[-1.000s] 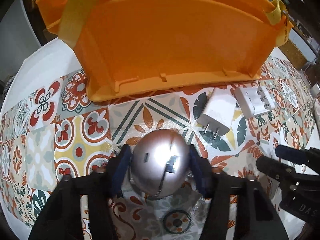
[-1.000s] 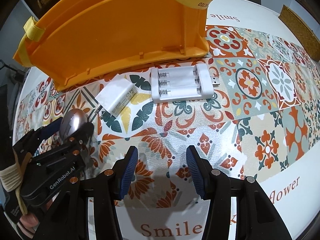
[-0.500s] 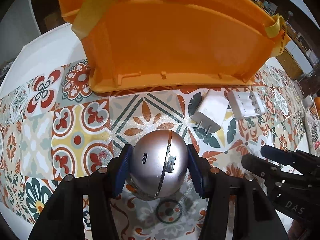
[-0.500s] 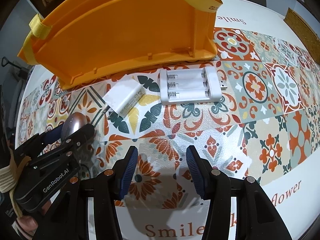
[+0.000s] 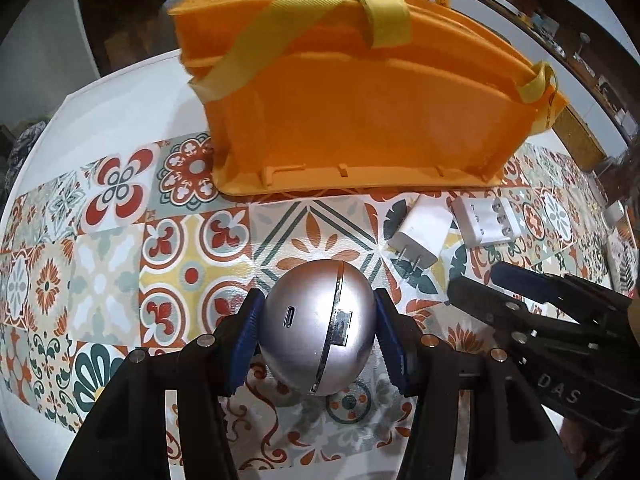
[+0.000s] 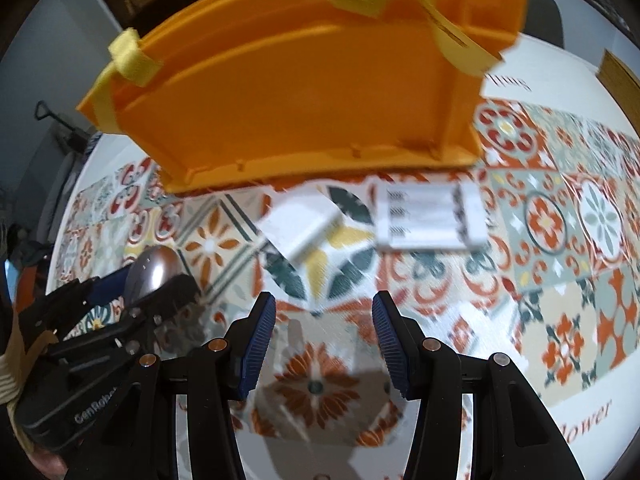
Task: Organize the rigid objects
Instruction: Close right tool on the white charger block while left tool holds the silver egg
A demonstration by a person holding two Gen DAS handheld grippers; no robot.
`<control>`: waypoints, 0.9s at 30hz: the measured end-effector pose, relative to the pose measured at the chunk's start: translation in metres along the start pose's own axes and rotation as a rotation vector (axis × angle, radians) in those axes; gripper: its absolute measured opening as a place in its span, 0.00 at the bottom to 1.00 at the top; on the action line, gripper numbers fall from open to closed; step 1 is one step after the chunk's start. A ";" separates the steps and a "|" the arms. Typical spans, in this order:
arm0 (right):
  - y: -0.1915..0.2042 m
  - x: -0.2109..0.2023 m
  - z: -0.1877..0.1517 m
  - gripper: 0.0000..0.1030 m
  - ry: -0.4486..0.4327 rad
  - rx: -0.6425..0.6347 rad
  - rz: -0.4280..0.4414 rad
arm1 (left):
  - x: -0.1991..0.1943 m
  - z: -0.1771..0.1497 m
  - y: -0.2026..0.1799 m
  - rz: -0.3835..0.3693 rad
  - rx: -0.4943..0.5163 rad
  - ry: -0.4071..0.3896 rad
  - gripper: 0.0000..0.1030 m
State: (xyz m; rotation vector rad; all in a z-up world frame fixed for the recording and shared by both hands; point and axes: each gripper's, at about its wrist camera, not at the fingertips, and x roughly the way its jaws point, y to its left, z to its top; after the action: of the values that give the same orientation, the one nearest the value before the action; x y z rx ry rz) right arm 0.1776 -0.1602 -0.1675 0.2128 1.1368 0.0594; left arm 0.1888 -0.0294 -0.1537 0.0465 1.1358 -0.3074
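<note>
My left gripper (image 5: 318,330) is shut on a round silver device (image 5: 316,324) with a USB-C port, held above the patterned tablecloth. It shows in the right wrist view (image 6: 154,276) at the left. An orange basket (image 5: 360,128) with yellow straps (image 5: 384,12) stands ahead; it also shows in the right wrist view (image 6: 312,96). A white plug charger (image 5: 420,234) and a white battery charger (image 5: 486,220) lie in front of the basket, to the right. My right gripper (image 6: 324,340) is open and empty, above the cloth near the plug charger (image 6: 304,228) and battery charger (image 6: 430,220).
The tablecloth (image 5: 100,272) has coloured tile patterns with a white border (image 6: 560,80). The right gripper's body (image 5: 560,320) sits close to the right of my left gripper. Dark shelves lie beyond the table.
My left gripper has lifted the silver device and pulled back from the basket. The right gripper has risen too; its view is blurred by motion.
</note>
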 end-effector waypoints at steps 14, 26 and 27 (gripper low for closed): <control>0.025 0.027 0.030 0.57 -0.049 -0.053 0.011 | 0.006 0.013 0.024 0.023 -0.055 -0.013 0.53; 0.020 0.047 0.036 0.57 -0.040 -0.061 -0.025 | 0.023 0.020 0.021 0.020 -0.059 0.007 0.53; 0.020 0.048 0.036 0.57 -0.042 -0.064 -0.028 | 0.024 0.021 0.020 0.020 -0.058 0.009 0.53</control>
State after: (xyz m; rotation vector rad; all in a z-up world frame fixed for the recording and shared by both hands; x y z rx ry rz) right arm 0.2321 -0.1378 -0.1920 0.1403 1.0943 0.0666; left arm 0.2221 -0.0192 -0.1687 0.0076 1.1524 -0.2566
